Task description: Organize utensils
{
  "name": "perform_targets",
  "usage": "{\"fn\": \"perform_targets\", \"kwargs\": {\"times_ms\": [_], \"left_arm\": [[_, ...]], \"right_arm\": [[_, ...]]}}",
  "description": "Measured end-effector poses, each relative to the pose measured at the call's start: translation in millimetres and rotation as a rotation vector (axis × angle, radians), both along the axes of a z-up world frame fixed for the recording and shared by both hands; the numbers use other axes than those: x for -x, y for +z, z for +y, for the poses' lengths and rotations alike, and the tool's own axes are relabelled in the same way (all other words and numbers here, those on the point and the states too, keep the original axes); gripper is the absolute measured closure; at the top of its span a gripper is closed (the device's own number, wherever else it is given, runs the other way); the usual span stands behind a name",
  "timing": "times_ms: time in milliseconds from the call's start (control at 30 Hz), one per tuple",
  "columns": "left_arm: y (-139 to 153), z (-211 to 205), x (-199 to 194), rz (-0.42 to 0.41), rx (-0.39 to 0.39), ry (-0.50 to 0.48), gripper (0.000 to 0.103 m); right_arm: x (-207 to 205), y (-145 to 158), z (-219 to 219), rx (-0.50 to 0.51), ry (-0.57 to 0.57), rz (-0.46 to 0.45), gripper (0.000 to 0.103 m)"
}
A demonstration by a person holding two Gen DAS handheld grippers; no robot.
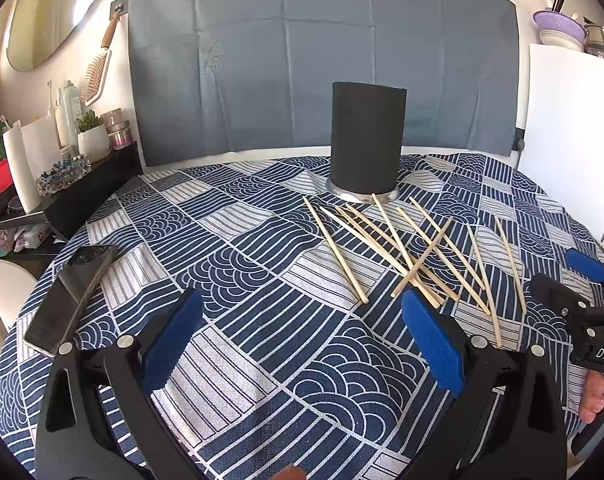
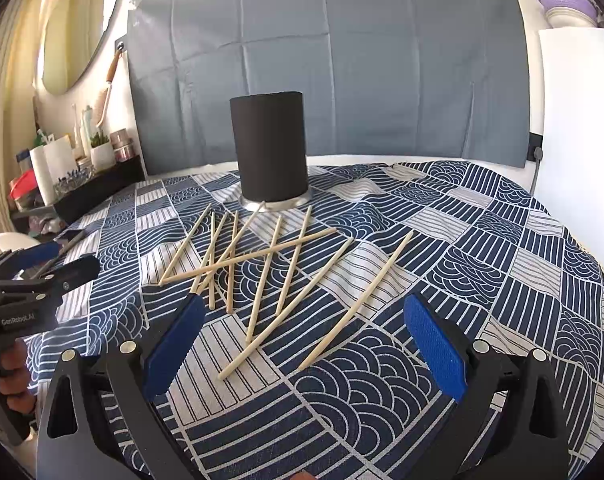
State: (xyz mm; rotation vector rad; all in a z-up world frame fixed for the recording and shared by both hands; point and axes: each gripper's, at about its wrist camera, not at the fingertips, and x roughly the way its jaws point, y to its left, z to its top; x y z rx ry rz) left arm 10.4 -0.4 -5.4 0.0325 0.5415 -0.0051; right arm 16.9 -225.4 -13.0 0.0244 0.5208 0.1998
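Several wooden chopsticks (image 1: 402,252) (image 2: 261,264) lie scattered and crossing on a blue-and-white patterned tablecloth (image 1: 241,248) (image 2: 482,248). Just behind them stands a tall black cylinder holder (image 1: 366,140) (image 2: 270,146) on a silver base. My left gripper (image 1: 302,320) hovers open over bare cloth, left of the sticks. My right gripper (image 2: 304,324) is open too, low over the near ends of two long chopsticks. Each gripper shows at the edge of the other's view, the right gripper (image 1: 582,280) on the right and the left gripper (image 2: 41,268) on the left, each held by a hand.
A dark phone (image 1: 73,296) lies at the table's left edge. A black shelf (image 1: 93,188) with a plant pot, bottles and paper roll stands at the left. A grey cloth (image 1: 322,48) hangs behind the table; a white cabinet (image 1: 570,128) with bowls is at the right.
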Motion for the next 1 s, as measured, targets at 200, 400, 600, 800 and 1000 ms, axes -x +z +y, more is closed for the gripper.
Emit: {"fn": "perform_targets", "kwargs": {"times_ms": [200,400,600,800,1000], "left_arm": [[0.3,-2.0,-0.8,0.003,-0.015,-0.002,0.006],[0.7,-1.2,-0.3,0.001,-0.013,-0.005,0.006],[0.7,-1.8,-0.3,0.001,-0.017,-0.008,0.006],[0.0,-3.2,-0.8,0.004,-0.019,-0.005,0.006],[-0.3,-1.2,-2.0,0.011,-0.008,-0.005,0.006]], "right_arm": [[-1.8,-0.8,-0.3,-0.002,0.002,0.011,0.008],[-3.2,-0.7,-0.8,-0.007,0.012,0.019,0.008],[-3.8,-1.0,-1.2,-0.009,0.013,0.022,0.008],[-4.1,-1.2,-0.9,-0.010,0.013,0.023,0.008],[-4.0,-1.1,-1.2,-0.010,0.014,0.025,0.008]]}}
